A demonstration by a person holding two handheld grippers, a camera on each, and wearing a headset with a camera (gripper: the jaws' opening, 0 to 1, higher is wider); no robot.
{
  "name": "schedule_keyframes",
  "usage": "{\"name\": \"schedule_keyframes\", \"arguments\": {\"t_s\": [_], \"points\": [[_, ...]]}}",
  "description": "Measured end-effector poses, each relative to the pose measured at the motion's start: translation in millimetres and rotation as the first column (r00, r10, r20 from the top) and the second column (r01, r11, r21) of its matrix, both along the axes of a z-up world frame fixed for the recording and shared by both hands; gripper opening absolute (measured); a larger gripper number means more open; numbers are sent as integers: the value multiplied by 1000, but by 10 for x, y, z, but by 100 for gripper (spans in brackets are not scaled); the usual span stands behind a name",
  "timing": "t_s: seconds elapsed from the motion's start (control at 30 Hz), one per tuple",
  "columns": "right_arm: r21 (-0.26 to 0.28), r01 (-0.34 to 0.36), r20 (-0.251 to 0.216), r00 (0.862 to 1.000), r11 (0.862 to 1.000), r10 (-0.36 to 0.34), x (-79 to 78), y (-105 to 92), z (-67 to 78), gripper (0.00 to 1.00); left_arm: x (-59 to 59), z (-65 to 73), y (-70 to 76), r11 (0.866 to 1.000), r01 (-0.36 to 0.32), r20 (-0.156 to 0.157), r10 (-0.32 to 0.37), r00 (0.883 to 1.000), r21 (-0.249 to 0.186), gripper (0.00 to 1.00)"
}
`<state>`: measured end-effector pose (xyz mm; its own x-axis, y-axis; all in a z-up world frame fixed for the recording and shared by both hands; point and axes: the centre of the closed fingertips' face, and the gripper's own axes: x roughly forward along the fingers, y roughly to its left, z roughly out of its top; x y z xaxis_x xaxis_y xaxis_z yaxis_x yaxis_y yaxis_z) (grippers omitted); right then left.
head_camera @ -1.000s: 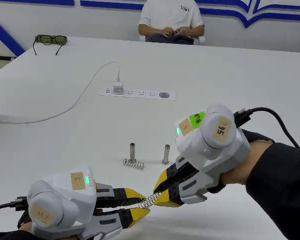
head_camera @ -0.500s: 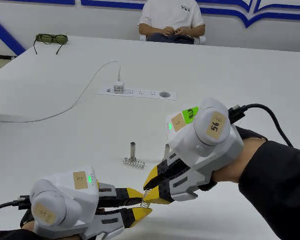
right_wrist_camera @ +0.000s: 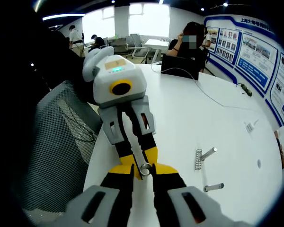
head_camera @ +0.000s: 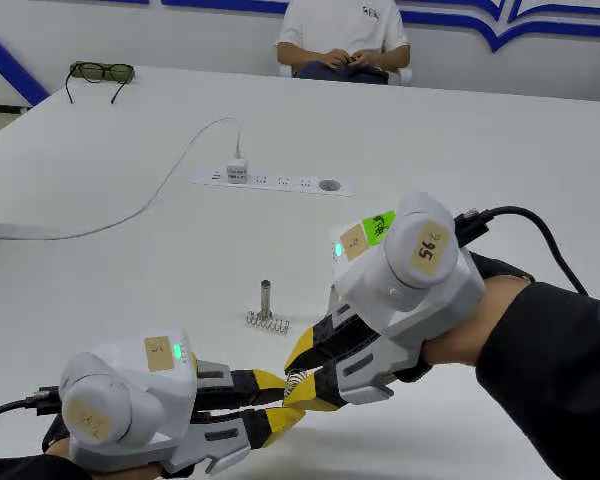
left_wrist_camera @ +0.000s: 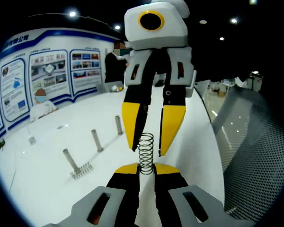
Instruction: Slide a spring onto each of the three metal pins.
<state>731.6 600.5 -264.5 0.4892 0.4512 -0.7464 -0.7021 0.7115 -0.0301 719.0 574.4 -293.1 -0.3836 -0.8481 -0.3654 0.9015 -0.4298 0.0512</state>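
Observation:
A small steel spring [left_wrist_camera: 146, 150] stands between both grippers' yellow tips near the table's front edge. My left gripper [head_camera: 280, 398] [left_wrist_camera: 146, 169] is shut on its lower end. My right gripper [head_camera: 302, 368] [right_wrist_camera: 145, 169] comes from the opposite side, its fingers [left_wrist_camera: 173, 124] straddling the upper coils; the spring [right_wrist_camera: 145, 168] shows end-on, pinched between its tips. Three upright metal pins [left_wrist_camera: 118, 125] [left_wrist_camera: 97, 140] [left_wrist_camera: 70, 160] stand beyond. A second spring [head_camera: 267, 322] [left_wrist_camera: 83, 170] lies at the foot of one pin [head_camera: 265, 298]. Another pin [right_wrist_camera: 213, 187] stands apart from it.
A white power strip [head_camera: 280, 185] with a plugged charger [head_camera: 237, 171] and its cable [head_camera: 150, 205] lies mid-table. Dark glasses [head_camera: 102, 72] rest at the far left corner. A person [head_camera: 342, 35] sits at the far side. A mesh chair [left_wrist_camera: 255, 142] is beside the table edge.
My right gripper has moved left and down toward the left gripper, and its tips now close over the spring. The left gripper has barely shifted. The pins and lying spring stay put.

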Motion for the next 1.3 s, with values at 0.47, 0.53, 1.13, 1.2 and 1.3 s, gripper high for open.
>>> {"name": "schedule_keyframes", "arguments": {"t_s": [0.47,0.53,1.13,1.2,1.3], "points": [[15,30,15,999,999,-30,19,-37,0,12,-4,2,-11,1000,0,-3,0,1000,-4,11],[15,32,13,999,999,-32,21,-38,-2,12,-4,0,-11,1000,0,-2,0,1000,-4,11],[4,55,9,998,998,-55,20,-89,0,12,40,35,-30,999,-26,-7,26,1000,-18,17],[3,61,12,998,998,-61,22,-106,8,12,49,40,-30,999,-32,-9,31,999,-19,19],[3,73,16,997,997,-73,28,-141,30,12,77,49,-28,999,-44,-11,44,999,-21,22]]}}
